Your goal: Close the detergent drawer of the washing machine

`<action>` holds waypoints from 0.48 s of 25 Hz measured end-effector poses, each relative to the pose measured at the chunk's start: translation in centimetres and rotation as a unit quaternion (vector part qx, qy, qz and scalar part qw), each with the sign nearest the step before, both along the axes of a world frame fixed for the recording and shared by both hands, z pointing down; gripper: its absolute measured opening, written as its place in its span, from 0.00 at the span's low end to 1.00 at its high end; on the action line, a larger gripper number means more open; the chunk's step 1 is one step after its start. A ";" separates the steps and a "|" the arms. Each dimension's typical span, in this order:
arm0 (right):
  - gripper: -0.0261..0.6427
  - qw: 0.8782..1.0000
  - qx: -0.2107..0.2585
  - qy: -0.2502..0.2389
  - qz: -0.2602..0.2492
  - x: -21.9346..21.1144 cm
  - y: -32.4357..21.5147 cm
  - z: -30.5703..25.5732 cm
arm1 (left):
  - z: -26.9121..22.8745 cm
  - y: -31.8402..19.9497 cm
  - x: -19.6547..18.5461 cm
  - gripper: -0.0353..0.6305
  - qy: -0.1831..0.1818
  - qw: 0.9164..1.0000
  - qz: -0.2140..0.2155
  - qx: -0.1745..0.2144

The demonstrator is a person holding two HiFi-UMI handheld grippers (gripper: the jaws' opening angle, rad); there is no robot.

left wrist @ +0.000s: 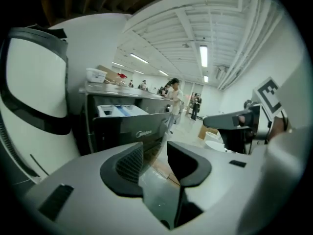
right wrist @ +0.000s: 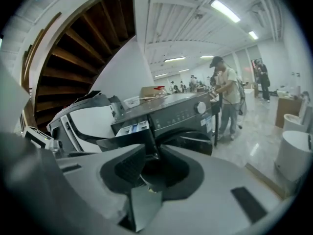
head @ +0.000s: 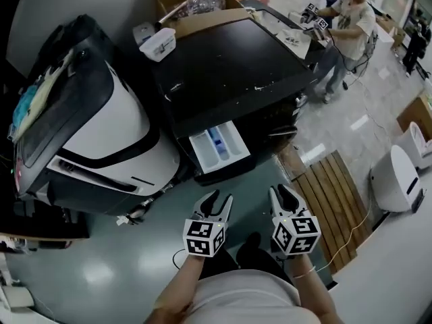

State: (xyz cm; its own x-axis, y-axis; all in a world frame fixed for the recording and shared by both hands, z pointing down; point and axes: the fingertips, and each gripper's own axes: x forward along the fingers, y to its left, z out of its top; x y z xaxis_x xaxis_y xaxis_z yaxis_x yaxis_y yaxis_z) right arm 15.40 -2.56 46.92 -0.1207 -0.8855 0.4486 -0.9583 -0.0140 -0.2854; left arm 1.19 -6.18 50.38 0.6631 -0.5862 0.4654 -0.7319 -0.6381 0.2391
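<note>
Your left gripper [head: 221,197]: jaws spread, only floor showing in the gap. Your right gripper [head: 281,191]: jaws parted too, pinching nothing. The two sit side by side at lower centre of the head view, tips pointing up-frame, clear of the machine.

A strip of grey floor [head: 253,184] lies between your jaws and the washing machine [head: 229,73]. A slatted wooden pallet [head: 334,201] lies right of the grippers. A tilted white-and-black appliance [head: 101,127] crowds the machine's left side. A small white tub [head: 158,42] sits on the machine's top left corner, with a cardboard box [head: 202,22] behind it. A person [head: 347,19] stands upper right.

Detergent drawer [head: 219,147]: just above centre of the frame, pulled out from the machine's dark front, with a white tray and a blue compartment.
</note>
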 end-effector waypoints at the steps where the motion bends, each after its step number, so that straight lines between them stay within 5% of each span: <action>1: 0.16 1.000 -0.003 0.001 -0.016 -0.5 -0.4 0.3 | 0.1 -0.1 -0.9 0.27 -0.003 1.000 -0.019 0.002; 12: 0.16 0.992 -0.015 0.007 -0.123 -4.0 -2.1 1.3 | 0.5 0.9 -6.4 0.27 -0.020 0.989 -0.144 0.004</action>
